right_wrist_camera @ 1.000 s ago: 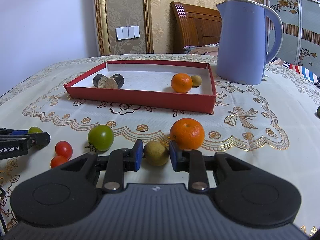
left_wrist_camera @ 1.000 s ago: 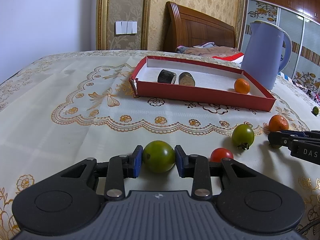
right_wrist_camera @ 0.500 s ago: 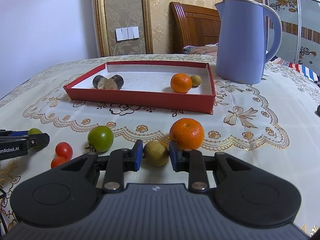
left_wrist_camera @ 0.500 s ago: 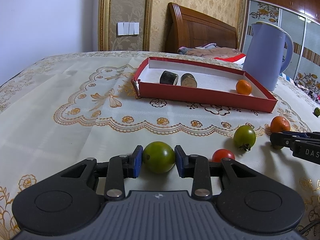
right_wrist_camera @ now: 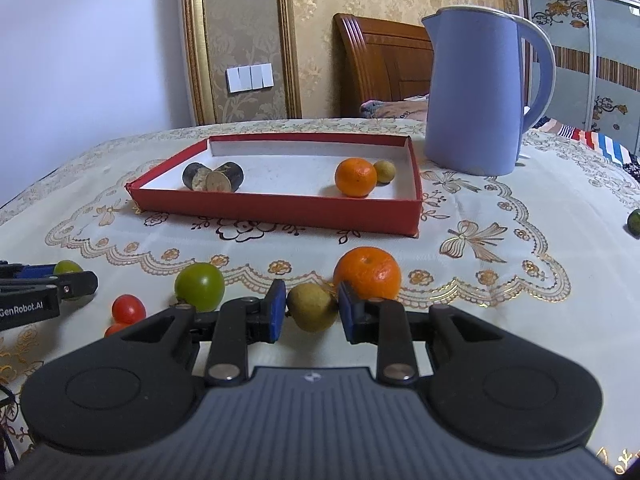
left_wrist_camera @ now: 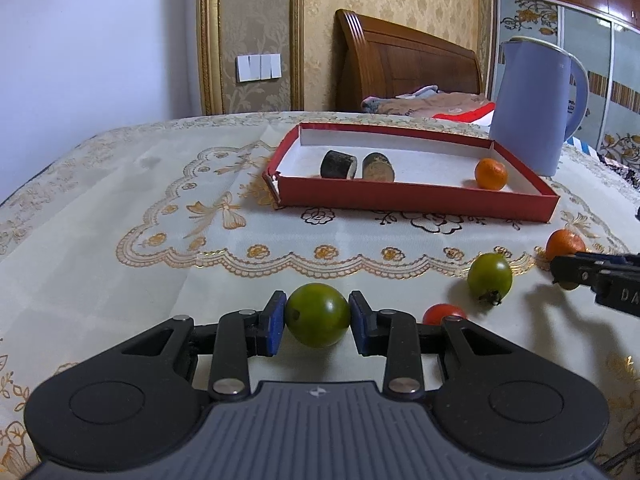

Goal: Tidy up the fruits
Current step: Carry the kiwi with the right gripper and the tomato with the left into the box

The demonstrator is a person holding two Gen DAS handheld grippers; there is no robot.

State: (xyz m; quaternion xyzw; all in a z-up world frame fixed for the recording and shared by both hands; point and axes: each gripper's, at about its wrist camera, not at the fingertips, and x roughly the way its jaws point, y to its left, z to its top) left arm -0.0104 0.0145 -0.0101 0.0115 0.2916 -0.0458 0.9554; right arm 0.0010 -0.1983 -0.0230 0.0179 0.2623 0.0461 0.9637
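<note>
My left gripper (left_wrist_camera: 317, 326) is shut on a green tomato (left_wrist_camera: 318, 314), held just above the tablecloth. My right gripper (right_wrist_camera: 312, 314) is shut on a small yellow-brown fruit (right_wrist_camera: 312, 312). The red tray (left_wrist_camera: 416, 198) stands ahead; it holds two dark cylinders (left_wrist_camera: 338, 165), an orange (right_wrist_camera: 355, 178) and a small brown fruit (right_wrist_camera: 384, 171). On the cloth lie another green tomato (right_wrist_camera: 199, 287), an orange (right_wrist_camera: 368, 273) and red cherry tomatoes (right_wrist_camera: 128, 309). The right gripper shows at the right edge of the left wrist view (left_wrist_camera: 568, 274).
A blue kettle (right_wrist_camera: 476, 92) stands behind the tray's right end. A small green fruit (right_wrist_camera: 634, 222) lies at the far right edge. A wooden headboard and wall are beyond the table.
Both grippers have risen slightly and eased back with their fruits still held; the tray looks a little farther and lower in both views.
</note>
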